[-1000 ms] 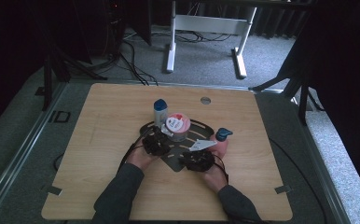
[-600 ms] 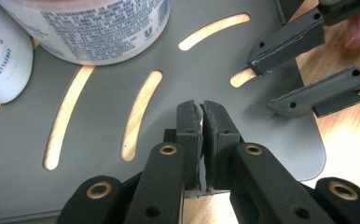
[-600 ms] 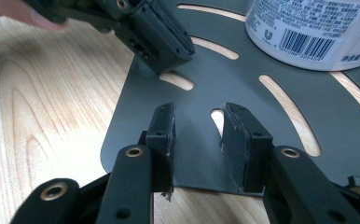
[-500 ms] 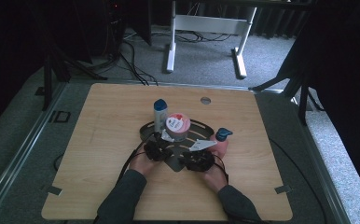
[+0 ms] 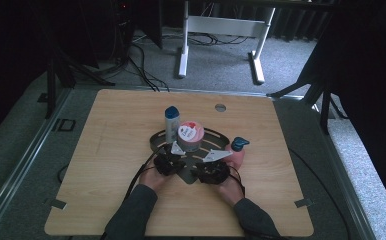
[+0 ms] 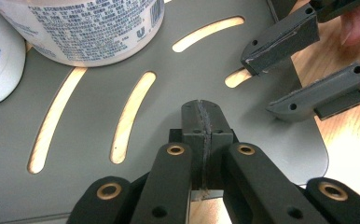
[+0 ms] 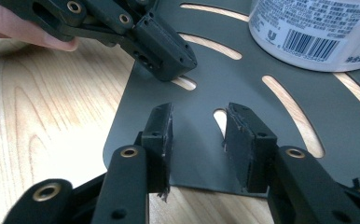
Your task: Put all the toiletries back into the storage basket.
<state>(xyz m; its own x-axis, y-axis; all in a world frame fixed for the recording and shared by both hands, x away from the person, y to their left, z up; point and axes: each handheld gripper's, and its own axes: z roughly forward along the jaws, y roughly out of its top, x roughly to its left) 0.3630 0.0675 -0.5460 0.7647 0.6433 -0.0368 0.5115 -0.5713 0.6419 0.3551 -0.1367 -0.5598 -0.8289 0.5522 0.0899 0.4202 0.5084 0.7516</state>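
A dark grey slotted plate [image 5: 216, 137] lies mid-table. On it stand a white jar [image 5: 189, 136] with a red-and-white lid and a white bottle [image 5: 171, 122] with a blue cap. My left gripper [image 5: 177, 155] is shut, pads pressed together with nothing between them. In the left gripper view its tip [image 6: 201, 121] sits over the plate [image 6: 169, 74], short of the jar [image 6: 89, 28]. My right gripper [image 5: 203, 166] is open. Its jaws [image 7: 199, 133] stand apart over the plate's near corner [image 7: 192, 100], beside the left gripper [image 7: 169, 60].
A small pinkish item with a blue top [image 5: 239, 145] stands on the wood just right of the plate. The wooden tabletop [image 5: 106, 150] has a round hole [image 5: 220, 107] near its far edge. Beyond it are white desk legs [image 5: 183, 55] and cables on carpet.
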